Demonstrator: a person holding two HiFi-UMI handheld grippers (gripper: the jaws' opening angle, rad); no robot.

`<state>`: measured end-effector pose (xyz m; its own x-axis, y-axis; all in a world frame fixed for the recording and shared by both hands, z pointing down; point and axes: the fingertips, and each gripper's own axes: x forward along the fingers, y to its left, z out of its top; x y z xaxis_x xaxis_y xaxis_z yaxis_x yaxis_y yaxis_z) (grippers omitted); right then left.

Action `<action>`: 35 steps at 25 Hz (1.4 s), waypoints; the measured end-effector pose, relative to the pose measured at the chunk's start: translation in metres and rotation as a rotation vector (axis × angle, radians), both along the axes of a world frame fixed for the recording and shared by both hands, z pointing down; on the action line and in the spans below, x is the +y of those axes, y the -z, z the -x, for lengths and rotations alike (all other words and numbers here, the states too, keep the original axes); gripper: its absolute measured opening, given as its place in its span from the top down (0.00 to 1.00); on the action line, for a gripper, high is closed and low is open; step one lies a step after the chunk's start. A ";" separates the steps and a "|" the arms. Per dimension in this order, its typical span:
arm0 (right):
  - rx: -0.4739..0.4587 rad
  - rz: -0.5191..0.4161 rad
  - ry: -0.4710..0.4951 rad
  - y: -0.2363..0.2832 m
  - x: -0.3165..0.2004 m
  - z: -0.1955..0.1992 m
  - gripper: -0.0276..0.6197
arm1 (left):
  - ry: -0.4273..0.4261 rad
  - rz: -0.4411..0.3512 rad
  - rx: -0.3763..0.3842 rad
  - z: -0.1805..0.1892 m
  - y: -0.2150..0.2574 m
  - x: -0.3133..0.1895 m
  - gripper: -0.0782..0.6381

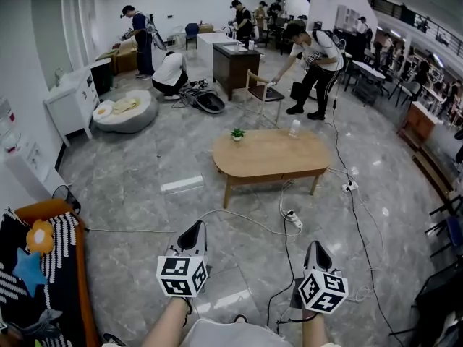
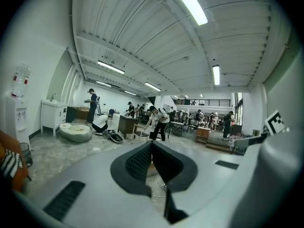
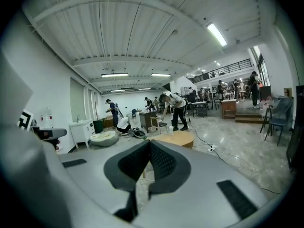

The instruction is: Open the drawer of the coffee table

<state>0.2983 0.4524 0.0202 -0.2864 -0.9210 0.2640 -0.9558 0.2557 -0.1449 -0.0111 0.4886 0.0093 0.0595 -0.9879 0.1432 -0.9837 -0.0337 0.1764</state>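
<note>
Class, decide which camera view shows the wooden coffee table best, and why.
The head view: the coffee table shows whole, top and legs. The right gripper view shows only part of its top past the jaws; the left gripper view hides nearly all of it.

Bare floor [image 1: 145,166] ahead to coffee table [image 1: 269,157], cables [image 1: 287,251] and power strip [image 1: 294,220] across it.

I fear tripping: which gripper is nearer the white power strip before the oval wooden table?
Right. The right gripper hovers just right of the white power strip; the left gripper, far left.
</note>
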 end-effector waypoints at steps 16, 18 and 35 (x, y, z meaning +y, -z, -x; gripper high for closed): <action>-0.002 0.016 -0.007 -0.007 -0.004 -0.008 0.96 | -0.121 -0.006 0.017 -0.016 0.003 -0.001 0.60; -0.004 0.017 -0.006 -0.008 -0.003 -0.007 0.96 | -0.123 -0.009 0.019 -0.015 0.004 0.000 0.56; -0.010 0.029 0.007 -0.012 0.000 -0.008 0.96 | -0.189 -0.026 -0.019 -0.027 0.007 0.013 0.26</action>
<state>0.3062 0.4527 0.0326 -0.2957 -0.9110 0.2874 -0.9524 0.2579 -0.1622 0.0156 0.5014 0.0026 0.2422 -0.9627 0.1209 -0.9626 -0.2228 0.1544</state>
